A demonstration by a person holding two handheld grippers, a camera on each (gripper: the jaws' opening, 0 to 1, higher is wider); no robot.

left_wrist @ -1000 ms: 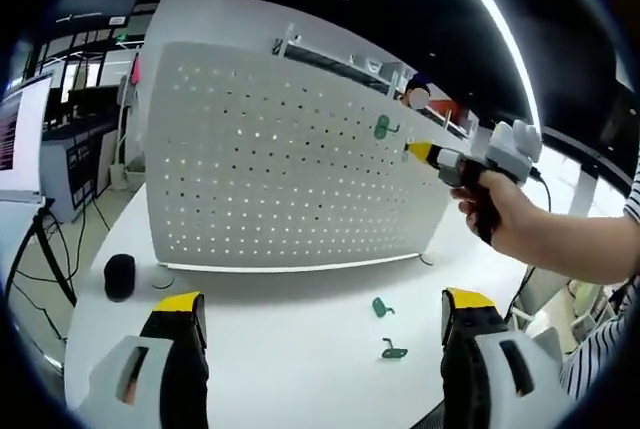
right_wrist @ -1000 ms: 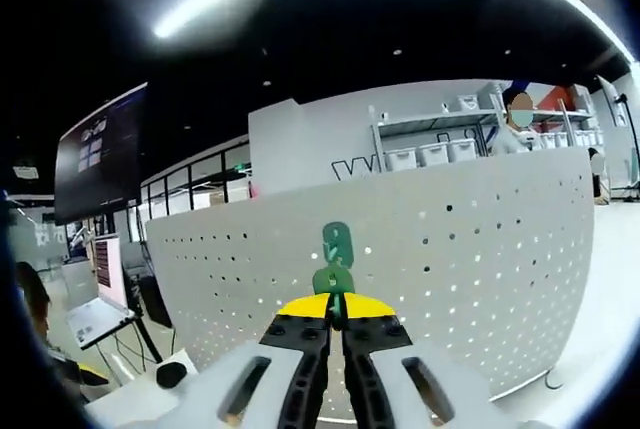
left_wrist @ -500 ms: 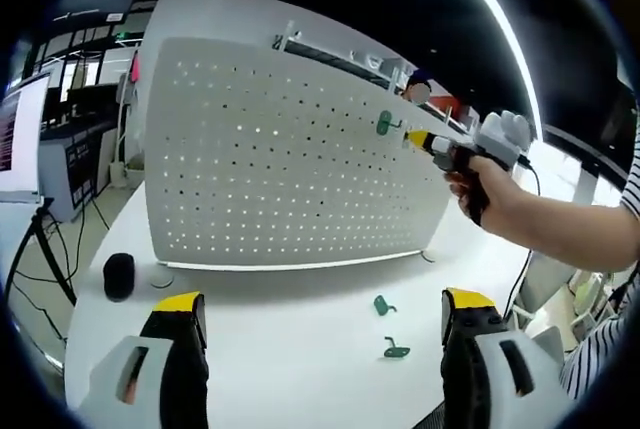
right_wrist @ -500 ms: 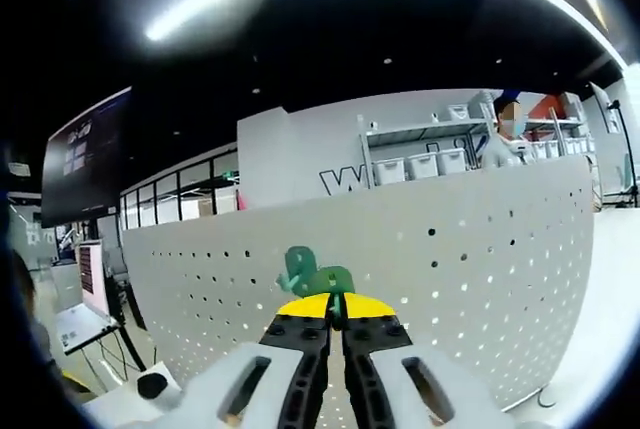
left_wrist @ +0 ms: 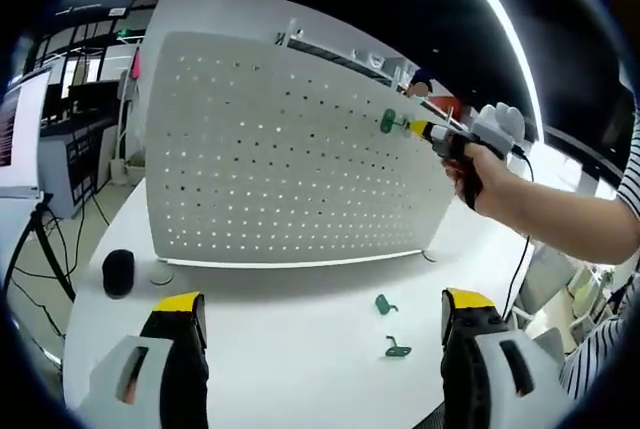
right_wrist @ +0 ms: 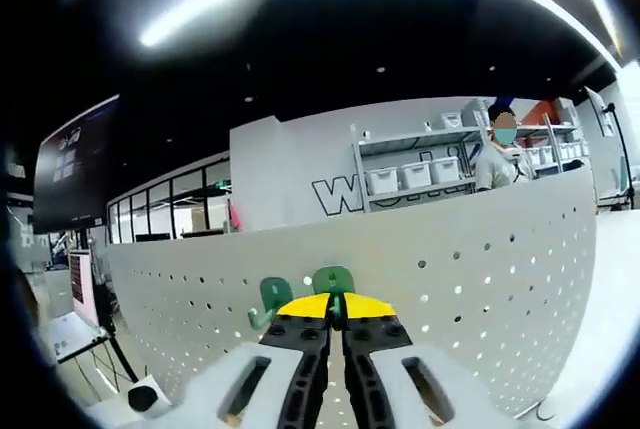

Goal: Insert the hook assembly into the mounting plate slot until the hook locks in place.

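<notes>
The green hook [right_wrist: 333,279] sits clamped between my right gripper [right_wrist: 335,301] jaws, which are closed on it, and its tip rises just above the yellow jaw ends, close against the white pegboard [left_wrist: 280,159] near the board's upper edge. In the left gripper view, my right gripper [left_wrist: 425,130] shows at the upper right part of the pegboard, carried by a hand [left_wrist: 480,174], with a green hook [left_wrist: 387,121] just ahead of its jaw tips on the board face. In the right gripper view, a second green hook [right_wrist: 268,299] stands just beside the held one to its left; I cannot tell whether it is seated in the holes. My left gripper [left_wrist: 325,324] has its jaws wide apart and holds nothing; it hangs over the white table [left_wrist: 280,349] well apart from the board. Two spare green hooks [left_wrist: 390,327] lie on the table between my left jaws and the foot of the board. A small black cylinder [left_wrist: 118,274] stands near the board's left end. I judge the task to be in its insertion stage: the hook is brought to the board, but no lock is visible. Remaining work: push the hook into its holes until it seats, then release.
</notes>
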